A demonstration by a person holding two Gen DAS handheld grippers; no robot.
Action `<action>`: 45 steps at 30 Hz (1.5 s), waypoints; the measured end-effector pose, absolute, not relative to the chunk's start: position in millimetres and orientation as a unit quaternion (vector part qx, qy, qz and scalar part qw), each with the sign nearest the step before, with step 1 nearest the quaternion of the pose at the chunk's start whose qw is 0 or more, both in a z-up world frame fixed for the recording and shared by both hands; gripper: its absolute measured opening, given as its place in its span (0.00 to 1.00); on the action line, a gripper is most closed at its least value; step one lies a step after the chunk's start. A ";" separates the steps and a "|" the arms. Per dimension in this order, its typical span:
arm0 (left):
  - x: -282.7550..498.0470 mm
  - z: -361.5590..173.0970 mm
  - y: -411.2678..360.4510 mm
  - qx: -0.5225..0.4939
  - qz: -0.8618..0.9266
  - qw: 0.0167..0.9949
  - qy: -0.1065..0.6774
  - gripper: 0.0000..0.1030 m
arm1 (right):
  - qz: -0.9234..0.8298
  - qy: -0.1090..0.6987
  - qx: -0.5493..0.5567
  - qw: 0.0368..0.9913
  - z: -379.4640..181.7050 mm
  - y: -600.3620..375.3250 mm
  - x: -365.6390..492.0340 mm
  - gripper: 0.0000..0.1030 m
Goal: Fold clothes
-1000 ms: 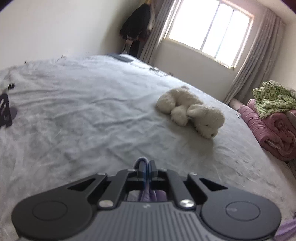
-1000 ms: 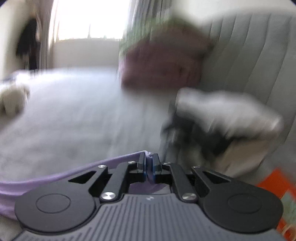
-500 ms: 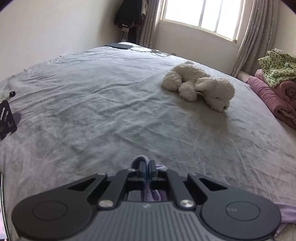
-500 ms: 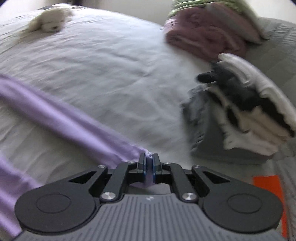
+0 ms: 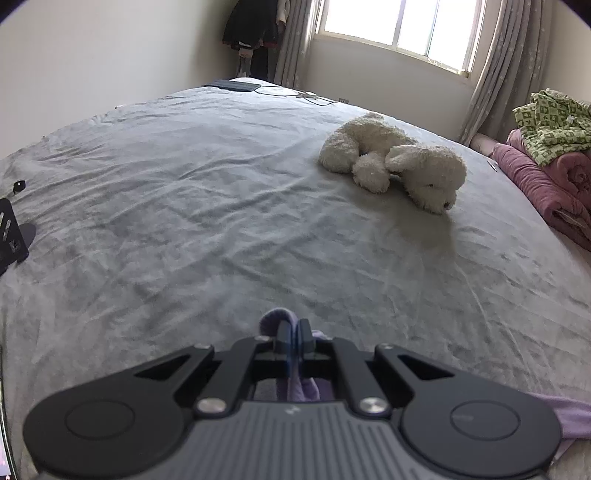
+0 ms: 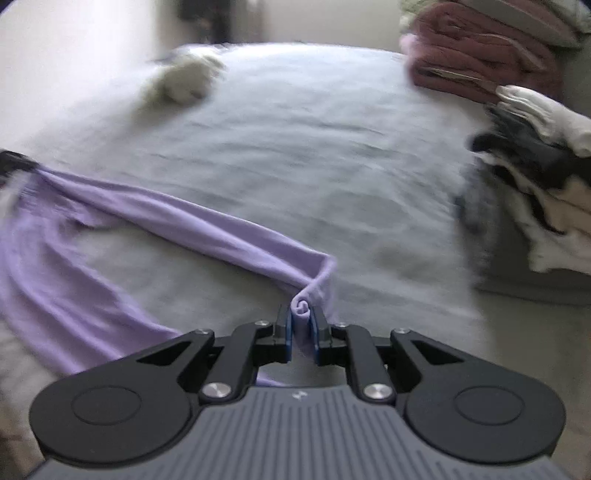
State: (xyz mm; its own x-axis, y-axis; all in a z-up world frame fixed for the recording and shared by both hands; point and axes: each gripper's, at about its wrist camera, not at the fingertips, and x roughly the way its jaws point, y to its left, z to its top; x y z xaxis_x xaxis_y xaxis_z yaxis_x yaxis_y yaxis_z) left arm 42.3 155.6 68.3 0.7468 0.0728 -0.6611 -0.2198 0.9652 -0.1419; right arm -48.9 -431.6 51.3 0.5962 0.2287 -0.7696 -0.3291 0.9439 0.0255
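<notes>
Right gripper [image 6: 301, 322] clenched rolled edge of lilac garment [image 6: 155, 218]; left gripper [image 5: 294, 334] pinched another part. Garment stretched across grey bedsheet [image 5: 184, 206], plush dog [image 5: 399, 162] beyond.

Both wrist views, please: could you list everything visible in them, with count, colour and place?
garment: one, lilac, stretched over the bed between the two grippers
bed sheet: one, grey, covers the bed
plush toy: one, cream, lying on the far right part of the bed
blankets: a pile, pink with a green checked one on top, right edge
folded clothes: a stack, white, black and grey, right side
window: one, bright, far wall, with grey curtains
dark clothes: hanging in the far corner
left gripper: black, shut on the garment
right gripper: black, shut on the garment
</notes>
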 end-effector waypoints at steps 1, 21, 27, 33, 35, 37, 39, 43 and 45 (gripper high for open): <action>42.5 68.1 155.3 -0.106 0.078 0.928 0.348 0.03 | 0.175 0.426 -0.065 0.885 50.2 -425.6 -51.4 0.16; 45.7 64.0 152.7 -0.097 0.078 0.923 0.364 0.03 | 0.180 0.430 -0.026 0.884 53.9 -414.2 -47.1 0.36; 48.0 63.6 152.3 -0.102 0.079 0.922 0.364 0.03 | 0.159 0.456 0.035 0.875 44.8 -422.3 -39.4 0.23; 49.1 64.2 150.7 -0.104 0.081 0.923 0.363 0.03 | 0.137 0.481 0.096 0.861 35.7 -430.5 -31.7 0.22; 49.1 64.5 150.5 -0.105 0.082 0.923 0.362 0.03 | 0.130 0.488 0.116 0.855 32.7 -433.2 -29.1 0.23; 49.4 64.8 150.4 -0.106 0.082 0.923 0.361 0.03 | 0.125 0.492 0.130 0.852 29.7 -435.5 -28.3 0.22; 49.3 65.4 150.4 -0.107 0.080 0.923 0.360 0.03 | 0.122 0.493 0.129 0.852 27.5 -434.1 -29.0 0.15; 48.2 68.0 151.3 -0.111 0.079 0.925 0.355 0.03 | 0.117 0.477 0.079 0.867 36.9 -419.9 -35.2 0.02; 47.1 70.2 153.1 -0.116 0.080 0.926 0.350 0.03 | 0.104 0.449 0.075 0.884 50.1 -424.9 -41.2 0.02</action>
